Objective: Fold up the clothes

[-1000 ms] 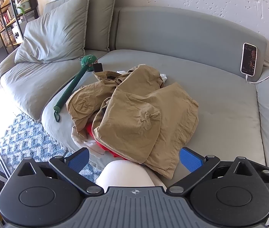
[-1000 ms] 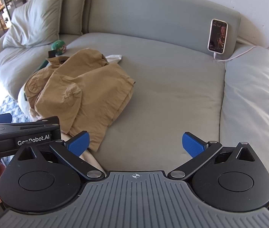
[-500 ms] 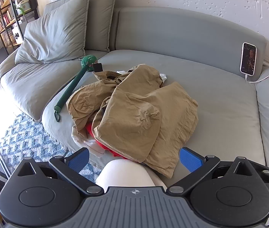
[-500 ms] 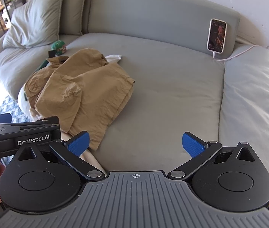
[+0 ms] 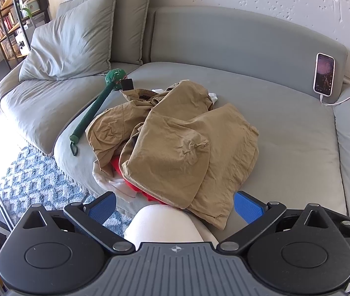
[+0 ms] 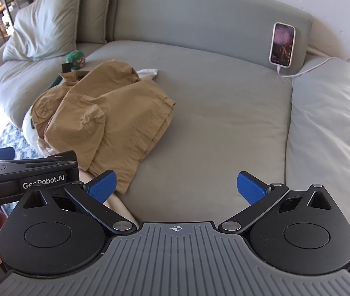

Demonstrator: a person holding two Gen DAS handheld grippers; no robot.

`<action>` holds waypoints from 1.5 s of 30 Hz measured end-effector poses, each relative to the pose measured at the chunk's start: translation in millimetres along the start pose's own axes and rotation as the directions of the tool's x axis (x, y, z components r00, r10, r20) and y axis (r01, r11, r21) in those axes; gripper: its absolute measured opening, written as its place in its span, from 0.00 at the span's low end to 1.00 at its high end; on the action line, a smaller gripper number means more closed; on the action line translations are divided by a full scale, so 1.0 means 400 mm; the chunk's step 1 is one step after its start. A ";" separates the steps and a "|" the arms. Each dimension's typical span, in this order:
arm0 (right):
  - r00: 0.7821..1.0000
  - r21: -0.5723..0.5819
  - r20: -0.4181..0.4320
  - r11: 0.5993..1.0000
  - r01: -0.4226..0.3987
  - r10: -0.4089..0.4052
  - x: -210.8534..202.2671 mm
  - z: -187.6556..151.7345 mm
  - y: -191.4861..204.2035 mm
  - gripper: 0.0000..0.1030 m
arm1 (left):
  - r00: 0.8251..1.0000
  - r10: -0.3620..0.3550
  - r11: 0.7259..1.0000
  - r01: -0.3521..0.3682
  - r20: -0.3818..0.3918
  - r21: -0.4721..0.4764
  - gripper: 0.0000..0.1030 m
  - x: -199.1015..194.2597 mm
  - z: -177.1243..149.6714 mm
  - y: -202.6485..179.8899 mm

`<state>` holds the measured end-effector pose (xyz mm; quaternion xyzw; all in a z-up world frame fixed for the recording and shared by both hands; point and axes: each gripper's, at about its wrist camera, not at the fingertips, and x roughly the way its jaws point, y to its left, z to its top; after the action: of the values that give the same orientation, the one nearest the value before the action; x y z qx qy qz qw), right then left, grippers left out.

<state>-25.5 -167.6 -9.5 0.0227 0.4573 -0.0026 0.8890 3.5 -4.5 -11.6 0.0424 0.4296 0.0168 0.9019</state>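
A crumpled tan garment (image 5: 175, 143) lies in a heap on the grey sofa seat (image 5: 286, 148), over a red garment (image 5: 135, 187) and a white one (image 5: 106, 177) at the seat's front edge. It also shows in the right wrist view (image 6: 106, 116), left of centre. My left gripper (image 5: 175, 208) is open and empty, held just short of the heap's near edge. My right gripper (image 6: 176, 185) is open and empty over bare seat to the right of the heap. The left gripper's body (image 6: 27, 175) shows at the left of the right wrist view.
A green padded stick (image 5: 93, 111) lies left of the heap. A phone (image 5: 324, 74) leans on the sofa back, its white cable (image 5: 342, 98) trailing right. Grey pillows (image 5: 71, 44) stand at the back left. A blue patterned rug (image 5: 34, 180) covers the floor. My knee (image 5: 165, 224) is below the left gripper.
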 end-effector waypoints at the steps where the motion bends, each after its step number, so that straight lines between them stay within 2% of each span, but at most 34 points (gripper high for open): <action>1: 1.000 0.000 -0.002 1.000 -0.001 0.001 0.002 -0.001 0.000 1.00 | 1.000 -0.001 1.000 0.001 -0.004 -0.002 0.99 0.003 -0.002 0.001; 7: 1.000 -0.002 -0.019 1.000 -0.006 0.006 0.025 -0.001 0.009 1.00 | 1.000 -0.005 1.000 0.005 -0.022 -0.013 0.99 0.026 -0.009 0.015; 11: 1.000 0.000 0.000 1.000 -0.026 0.026 0.047 0.006 0.015 1.00 | 1.000 0.024 0.999 -0.025 -0.014 -0.026 0.99 0.045 -0.015 0.039; 15: 0.997 0.027 0.053 0.998 -0.061 0.059 0.091 0.023 0.017 1.00 | 0.999 0.035 0.995 -0.031 0.035 -0.099 0.99 0.060 -0.017 0.089; 18: 0.991 0.079 0.066 0.990 -0.118 0.113 0.145 0.037 0.012 1.00 | 0.996 0.063 0.989 -0.054 0.067 -0.135 0.99 0.070 -0.011 0.122; 21: 0.975 0.116 0.109 0.971 -0.208 0.196 0.196 0.043 0.016 1.00 | 0.996 0.087 0.979 -0.081 0.025 -0.189 0.99 0.095 -0.009 0.163; 24: 0.964 0.107 0.092 0.960 -0.258 0.249 0.253 0.060 0.050 1.00 | 0.993 0.113 0.962 -0.116 -0.027 -0.248 0.99 0.122 -0.011 0.206; 26: 0.948 0.077 0.082 0.946 -0.314 0.308 0.286 0.076 0.083 1.00 | 0.988 0.149 0.950 -0.155 -0.045 -0.270 0.99 0.131 -0.017 0.234; 29: 0.924 -0.001 0.075 0.926 -0.377 0.376 0.331 0.096 0.148 1.00 | 0.984 0.166 0.937 -0.178 -0.065 -0.300 0.99 0.135 -0.021 0.271; 31: 0.919 -0.023 0.047 0.920 -0.391 0.392 0.365 0.103 0.181 0.93 | 0.985 0.158 0.937 -0.173 -0.075 -0.304 0.99 0.135 -0.023 0.285; 33: 0.913 -0.045 0.018 0.913 -0.406 0.407 0.400 0.110 0.213 0.62 | 0.984 0.160 0.935 -0.177 -0.080 -0.306 0.99 0.135 -0.023 0.292; 34: 0.911 -0.059 0.012 0.909 -0.412 0.413 0.411 0.111 0.224 0.57 | 0.984 0.158 0.935 -0.175 -0.079 -0.307 0.99 0.135 -0.023 0.292; 37: 0.912 -0.106 0.023 0.909 -0.404 0.409 0.424 0.109 0.247 0.23 | 0.988 0.134 0.937 -0.151 -0.077 -0.314 0.99 0.133 -0.021 0.290; 38: 0.913 -0.091 0.038 0.911 -0.402 0.407 0.419 0.110 0.238 0.01 | 0.990 0.124 0.939 -0.140 -0.071 -0.314 0.99 0.129 -0.020 0.286; 40: 0.909 -0.043 0.079 0.912 -0.407 0.409 0.401 0.112 0.206 0.00 | 0.993 0.106 0.943 -0.118 -0.057 -0.312 0.99 0.120 -0.018 0.276; 42: 0.912 -0.007 0.165 0.925 -0.379 0.375 0.342 0.119 0.153 0.00 | 0.995 0.099 0.951 -0.104 -0.031 -0.290 0.99 0.106 -0.014 0.259; 45: 0.916 0.059 0.307 0.956 -0.288 0.257 0.222 0.130 0.034 0.00 | 0.997 0.077 0.964 -0.072 0.013 -0.257 0.99 0.083 -0.007 0.230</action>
<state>68.7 -154.9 -51.1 0.1313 0.3105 0.0944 0.9367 23.1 89.6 -30.7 -0.0582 0.4118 0.1057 0.9033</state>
